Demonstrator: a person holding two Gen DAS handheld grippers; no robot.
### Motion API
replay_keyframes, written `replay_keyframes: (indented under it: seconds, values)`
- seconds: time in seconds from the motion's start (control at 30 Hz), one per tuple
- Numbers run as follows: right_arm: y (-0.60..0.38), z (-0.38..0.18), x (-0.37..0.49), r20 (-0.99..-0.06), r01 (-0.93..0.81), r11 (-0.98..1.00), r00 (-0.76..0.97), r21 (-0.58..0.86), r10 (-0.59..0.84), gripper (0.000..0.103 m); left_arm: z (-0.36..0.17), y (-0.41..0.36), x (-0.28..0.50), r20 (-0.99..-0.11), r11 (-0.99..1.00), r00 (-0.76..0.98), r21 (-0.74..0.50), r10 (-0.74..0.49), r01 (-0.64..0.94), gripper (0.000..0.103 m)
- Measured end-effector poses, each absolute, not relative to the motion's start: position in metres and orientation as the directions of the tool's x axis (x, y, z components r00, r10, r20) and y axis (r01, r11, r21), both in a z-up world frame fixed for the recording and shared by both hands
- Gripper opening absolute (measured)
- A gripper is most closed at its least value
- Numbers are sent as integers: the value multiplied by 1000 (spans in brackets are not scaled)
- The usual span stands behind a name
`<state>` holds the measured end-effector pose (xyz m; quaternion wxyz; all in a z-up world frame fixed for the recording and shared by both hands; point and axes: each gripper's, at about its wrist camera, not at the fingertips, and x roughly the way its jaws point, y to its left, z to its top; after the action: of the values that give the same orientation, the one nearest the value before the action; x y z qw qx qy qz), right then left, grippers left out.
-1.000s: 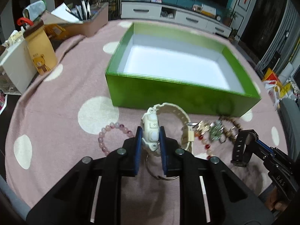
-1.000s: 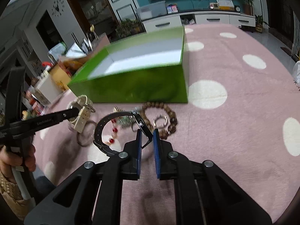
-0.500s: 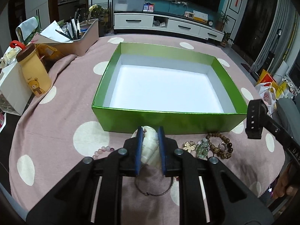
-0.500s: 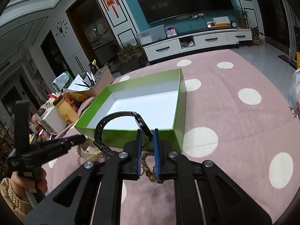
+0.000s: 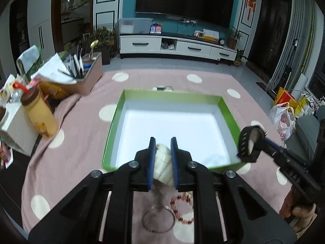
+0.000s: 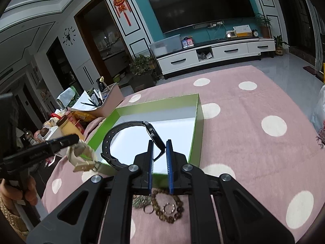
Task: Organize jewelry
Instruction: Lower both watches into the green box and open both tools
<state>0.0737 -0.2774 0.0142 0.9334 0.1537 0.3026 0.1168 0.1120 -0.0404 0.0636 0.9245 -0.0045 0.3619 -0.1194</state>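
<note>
Jewelry in both grips and on the cloth. Cream white watch with a chunky ribbed case, clamped in the left gripper, jaws closed tight on its body, lifted over the near wall of the green box. Black watch with a thin strap curved in a loop, pinched at its case by the right gripper, jaws narrow on it, raised near the right near corner of the box; cannot tell if over the white inside or just beside.

Below, pink tablecloth with cream dots. Behind, big dark television on a teal wall, above a long white cabinet.

Counted: one box, two watches. On the cloth near the box's front wall: one silver bangle, one red bead bracelet just beside it, one brown wooden bead bracelet, one small sparkling ring inside that bracelet, one plain ring just beside.
</note>
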Motion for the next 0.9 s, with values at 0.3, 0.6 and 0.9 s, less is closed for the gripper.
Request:
replay_keyframes:
  seconds: [0.3, 0.6, 0.9]
  values:
    - [-256, -6, 121, -608, -100, 944, 743, 314, 280, 15, 48, -61, 166, -706, 981, 688, -48, -167, 189, 13]
    - [-253, -5, 103, -590, -96, 944, 759, 317, 275, 47, 26, -53, 167, -732, 989, 670, -32, -123, 147, 56]
    - [-265, 3, 55, -568, -89, 935, 773, 343, 281, 55, 22, -26, 127, -750, 995, 656, -38, -89, 91, 85]
